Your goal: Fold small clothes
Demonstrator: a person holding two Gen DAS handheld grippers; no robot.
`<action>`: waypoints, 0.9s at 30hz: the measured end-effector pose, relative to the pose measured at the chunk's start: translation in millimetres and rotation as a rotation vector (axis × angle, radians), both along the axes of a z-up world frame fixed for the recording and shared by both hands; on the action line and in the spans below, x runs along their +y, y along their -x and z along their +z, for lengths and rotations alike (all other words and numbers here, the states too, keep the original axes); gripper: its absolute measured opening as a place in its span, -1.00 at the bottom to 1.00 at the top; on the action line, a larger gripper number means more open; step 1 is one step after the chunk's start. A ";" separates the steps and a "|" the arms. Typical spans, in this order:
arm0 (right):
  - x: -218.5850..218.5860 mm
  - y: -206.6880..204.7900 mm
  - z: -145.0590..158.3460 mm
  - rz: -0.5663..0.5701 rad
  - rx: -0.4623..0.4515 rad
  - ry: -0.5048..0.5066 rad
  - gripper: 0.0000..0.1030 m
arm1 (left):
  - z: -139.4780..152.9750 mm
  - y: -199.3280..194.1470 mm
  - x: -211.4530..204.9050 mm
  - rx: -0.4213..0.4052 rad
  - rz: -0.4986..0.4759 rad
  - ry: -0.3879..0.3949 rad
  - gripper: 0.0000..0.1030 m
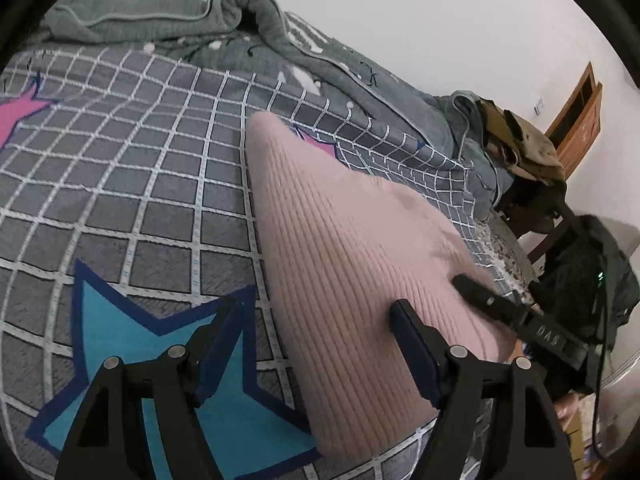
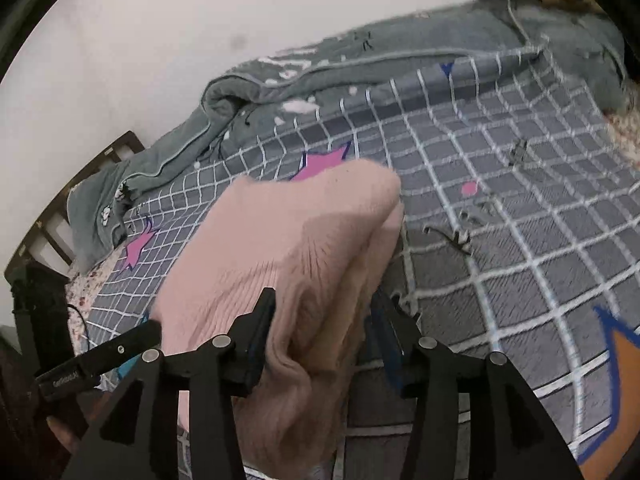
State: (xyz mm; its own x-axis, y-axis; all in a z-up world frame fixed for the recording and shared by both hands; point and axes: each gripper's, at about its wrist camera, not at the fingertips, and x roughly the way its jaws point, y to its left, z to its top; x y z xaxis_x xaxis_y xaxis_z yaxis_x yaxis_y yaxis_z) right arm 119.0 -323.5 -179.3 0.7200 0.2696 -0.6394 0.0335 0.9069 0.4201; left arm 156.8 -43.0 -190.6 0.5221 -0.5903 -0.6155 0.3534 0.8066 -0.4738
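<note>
My two wrist views look forward and down, close over the grey white-checked bedspread [image 1: 160,184]; both share the pink ribbed knit garment [image 1: 344,248] and the opposite gripper.

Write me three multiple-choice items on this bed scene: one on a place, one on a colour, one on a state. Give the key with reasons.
1. On the grey white-gridded bed sheet, where does the grey-green fleece blanket lie?
A. bunched along the sheet's far side
B. under the knit garment
C. between a gripper's fingers

2. What colour is the printed star below the left gripper?
A. orange with a white border
B. pink with a purple border
C. light blue with a dark blue border

3. How does the left gripper stand beside the pink ribbed knit garment?
A. shut on the garment
B. open, gripping nothing
C. shut on the blanket

Key: 1 A, the blanket is heaped at the far side; 2 C, the star's fill is light blue with a navy outline; 3 B, its fingers stand wide apart.
</note>
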 end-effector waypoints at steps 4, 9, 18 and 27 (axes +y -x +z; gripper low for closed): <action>-1.0 -4.8 -6.5 0.000 0.031 -0.022 0.00 | -1.0 -7.2 -2.5 0.023 -0.006 0.026 0.47; -4.2 -9.3 -12.5 -0.002 0.052 -0.047 0.13 | -4.4 -19.6 -4.9 0.056 -0.008 0.069 0.44; -8.9 -13.7 -21.8 0.014 0.046 -0.117 0.15 | -6.1 -31.7 -11.6 0.076 0.007 0.112 -0.05; -0.5 -11.0 -9.4 0.012 -0.044 -0.174 -0.53 | 8.6 -25.6 -1.9 -0.012 0.041 0.131 -0.37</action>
State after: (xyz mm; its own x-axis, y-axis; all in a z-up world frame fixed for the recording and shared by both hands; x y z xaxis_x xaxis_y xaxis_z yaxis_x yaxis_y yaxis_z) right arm 130.0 -324.0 -188.7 0.7425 0.3820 -0.5502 0.0011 0.8207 0.5714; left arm 182.4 -44.8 -182.0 0.5543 -0.6434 -0.5280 0.3279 0.7519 -0.5720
